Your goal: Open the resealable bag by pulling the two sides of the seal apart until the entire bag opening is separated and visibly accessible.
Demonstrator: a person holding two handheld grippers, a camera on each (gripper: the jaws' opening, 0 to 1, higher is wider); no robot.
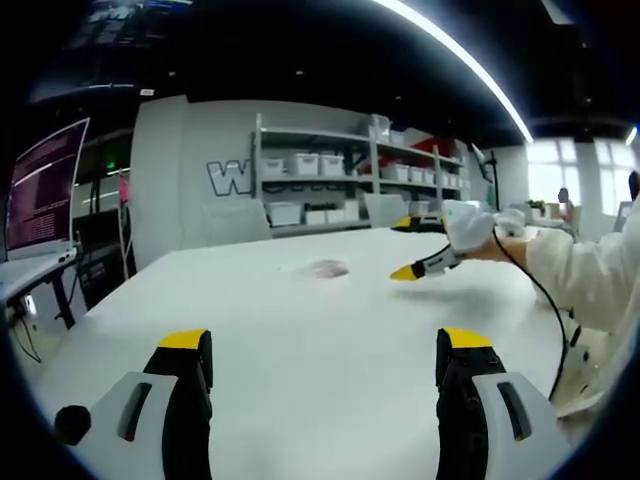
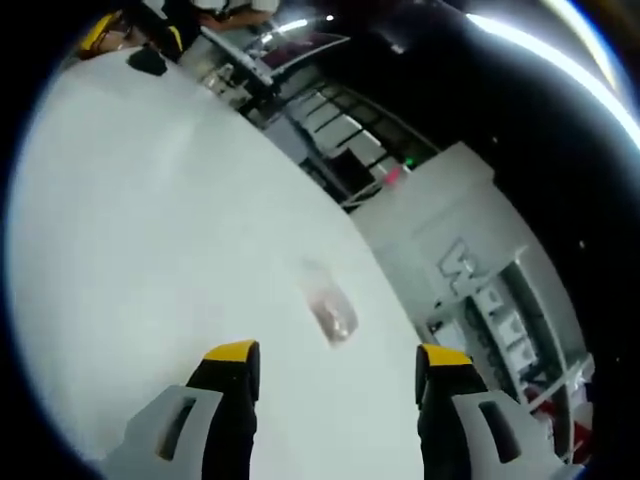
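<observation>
meanwhile the bag (image 2: 330, 305) lies flat on the table (image 2: 150, 220), long axis running away from the released, empty right gripper (image 2: 335, 355).

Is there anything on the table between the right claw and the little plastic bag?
No. In the right gripper view, just bare white table lies between the open right claw and the bag.
</observation>
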